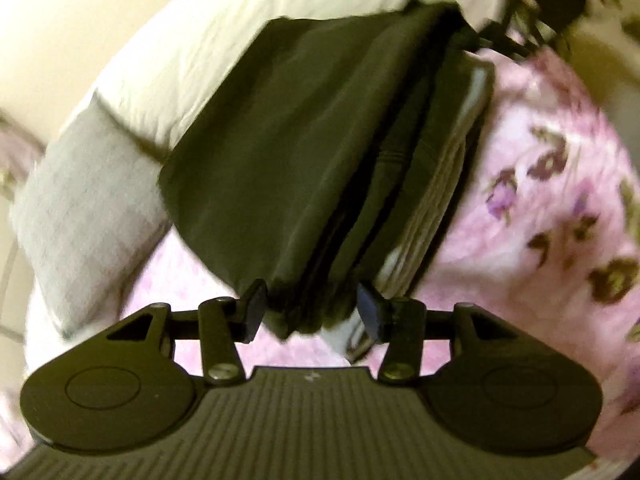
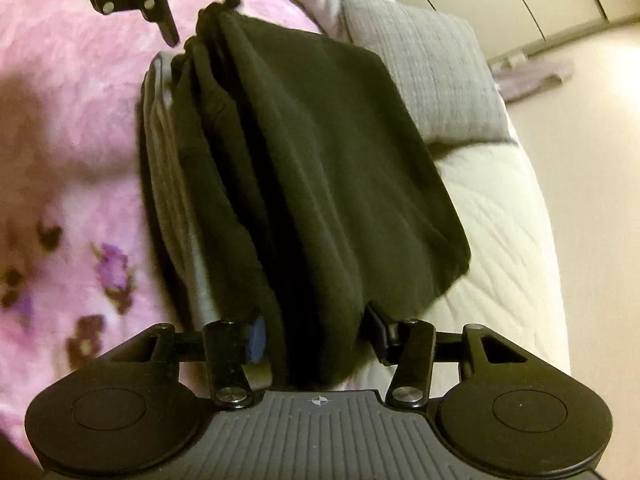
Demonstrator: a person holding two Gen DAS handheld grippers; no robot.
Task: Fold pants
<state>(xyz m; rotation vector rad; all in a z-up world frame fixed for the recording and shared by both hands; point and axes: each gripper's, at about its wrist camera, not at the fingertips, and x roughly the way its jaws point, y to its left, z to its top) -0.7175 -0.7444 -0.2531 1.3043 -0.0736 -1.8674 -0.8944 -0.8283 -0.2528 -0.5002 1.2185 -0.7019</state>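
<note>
both tongs (image 1: 310, 306) (image 2: 318, 334) grip folded black pants (image 1: 304, 152) over bedspread (image 1: 540, 208).

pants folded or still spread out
Folded: the black pants hang as a compact layered bundle, its ends between the left gripper and right gripper.

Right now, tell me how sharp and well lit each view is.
Left wrist view: motion blur smears the floral blanket; the black pants are dim, their folds hard to read. Right wrist view: steadier, blanket soft at left, pale floor washed out; fisheye bends both.
</note>
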